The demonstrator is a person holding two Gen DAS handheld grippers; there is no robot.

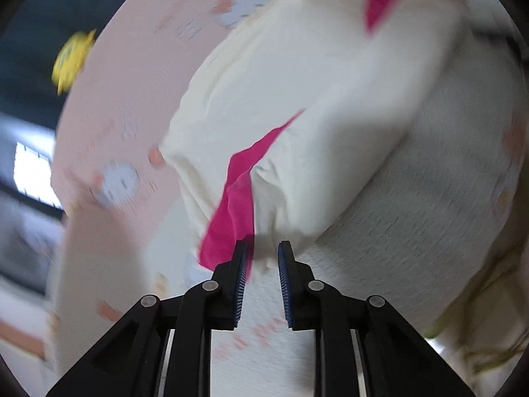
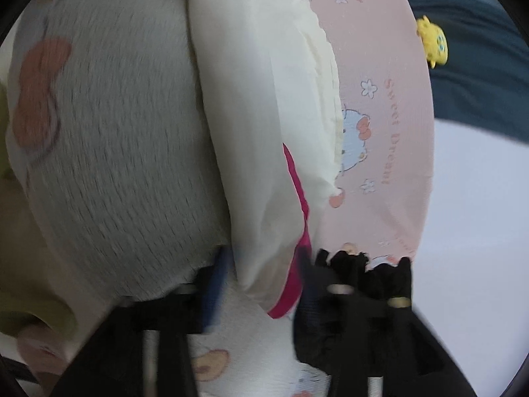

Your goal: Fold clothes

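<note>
Clearly, in the left wrist view your left gripper (image 1: pixel 263 258) has its jaws set narrowly apart, with the near corner of the cream garment (image 1: pixel 297 99) and its magenta trim (image 1: pixel 231 205) right at the fingertips; the magenta cloth touches the left pad, but blur keeps me from saying whether cloth is actually pinched, so take it as a narrow gap at the fabric's edge. That garment lies doubled over itself on the pink cartoon-print bedsheet (image 1: pixel 109 106), its upper layer bulging rather than flat, and a grey-white knitted cloth (image 1: pixel 429 198) sits just beside it to the right. Moving to the right wrist view, your right gripper (image 2: pixel 264 264) straddles the garment's (image 2: pixel 264 132) lower edge, cream cloth and magenta hem running between the blue pads; motion blur smears the fingers, so I judge it a hold on the cloth rather than see it plainly. A yellow plush toy (image 2: pixel 431 41) rests well apart on the dark bedding beyond the sheet. As for progress, the garment looks at least once folded yet loose and puffy, so you appear mid-fold: layers need flattening and edges squaring before it counts as done.
</note>
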